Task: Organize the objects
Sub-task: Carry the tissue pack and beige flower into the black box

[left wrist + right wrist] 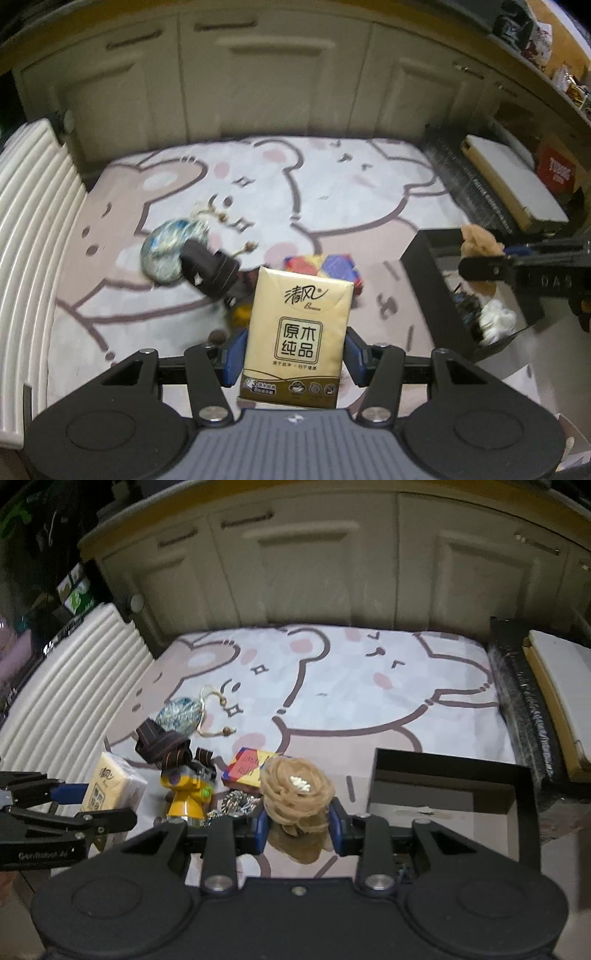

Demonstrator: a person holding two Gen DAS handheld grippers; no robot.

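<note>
The tissue pack (295, 332) stands upright between the blue pads of my left gripper (295, 354), clamped above the bear-print mat (332, 177). My right gripper (298, 827) squeezes the beige fabric flower (295, 794) beside the black box (524, 812).
</note>
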